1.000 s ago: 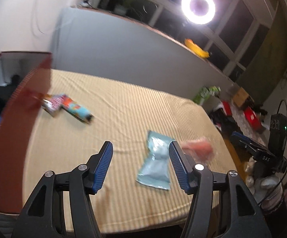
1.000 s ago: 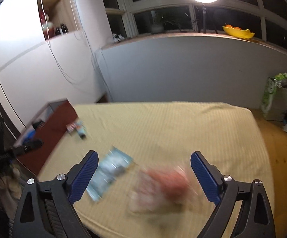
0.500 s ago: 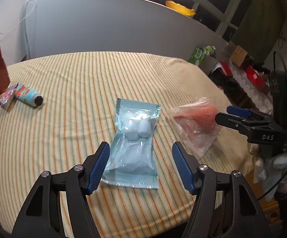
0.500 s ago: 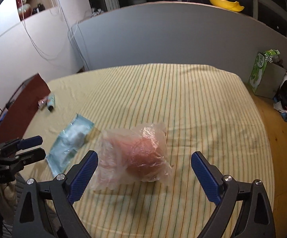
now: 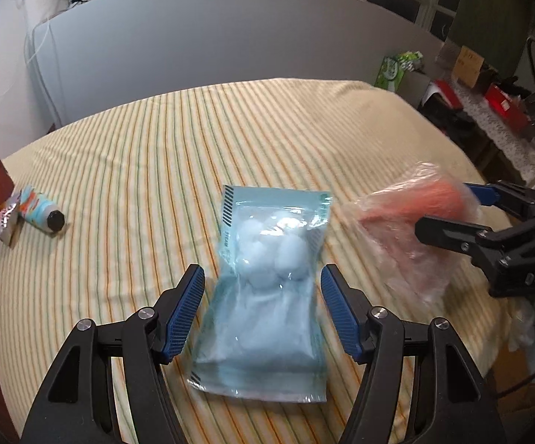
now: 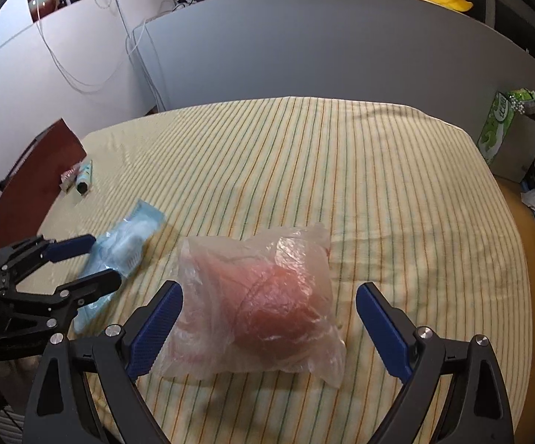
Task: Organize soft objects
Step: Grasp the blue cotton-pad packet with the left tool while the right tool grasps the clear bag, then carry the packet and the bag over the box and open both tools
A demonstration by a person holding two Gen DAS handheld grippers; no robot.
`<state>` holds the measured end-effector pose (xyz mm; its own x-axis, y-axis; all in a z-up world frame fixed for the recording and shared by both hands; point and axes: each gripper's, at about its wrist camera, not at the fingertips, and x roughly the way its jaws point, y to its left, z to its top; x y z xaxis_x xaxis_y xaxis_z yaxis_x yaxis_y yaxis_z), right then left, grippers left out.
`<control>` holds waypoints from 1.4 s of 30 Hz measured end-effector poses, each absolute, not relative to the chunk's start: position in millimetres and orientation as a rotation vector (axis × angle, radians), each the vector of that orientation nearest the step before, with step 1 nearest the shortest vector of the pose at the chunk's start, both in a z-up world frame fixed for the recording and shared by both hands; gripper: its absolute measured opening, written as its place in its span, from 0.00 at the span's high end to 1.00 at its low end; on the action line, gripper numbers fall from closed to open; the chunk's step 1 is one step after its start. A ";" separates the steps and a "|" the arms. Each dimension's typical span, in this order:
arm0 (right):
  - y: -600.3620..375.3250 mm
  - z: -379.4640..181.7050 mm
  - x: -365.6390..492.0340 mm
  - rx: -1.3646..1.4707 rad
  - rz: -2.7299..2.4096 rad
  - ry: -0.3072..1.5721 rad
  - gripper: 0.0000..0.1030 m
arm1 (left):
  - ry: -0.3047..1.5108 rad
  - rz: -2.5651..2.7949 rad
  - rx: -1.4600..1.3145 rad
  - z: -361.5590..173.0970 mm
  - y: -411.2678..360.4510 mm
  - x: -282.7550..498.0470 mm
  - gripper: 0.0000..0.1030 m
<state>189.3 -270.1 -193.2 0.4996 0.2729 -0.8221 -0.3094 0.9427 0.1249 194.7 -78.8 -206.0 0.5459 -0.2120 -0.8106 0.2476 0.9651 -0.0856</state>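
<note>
A blue packet of cotton balls (image 5: 267, 288) lies on the striped tablecloth (image 5: 149, 155), framed by the left gripper (image 5: 261, 310), jaws wide and lately widened, apparently to clear its width. Just beside it, the right gripper (image 6: 269, 327) spreads wide around a clear bag (image 6: 263, 303) holding something pink, neither touching.

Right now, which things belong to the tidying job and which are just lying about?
Job: blue pouch between the open left gripper; pink bag between the open right gripper.
Lying about: tube, small wrapper, green box.
</note>
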 end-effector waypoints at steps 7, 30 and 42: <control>-267.3 -201.7 193.5 -0.043 0.356 1.006 0.10 | 0.950 -0.254 0.071 -211.2 -84.4 201.9 0.35; -289.3 -190.1 186.3 0.076 0.358 0.985 0.55 | 0.856 -0.273 -0.010 -195.4 -65.2 187.1 0.62; -297.6 -158.3 179.7 0.097 0.364 0.925 0.55 | 0.759 -0.283 -0.068 -151.1 -35.7 164.3 0.63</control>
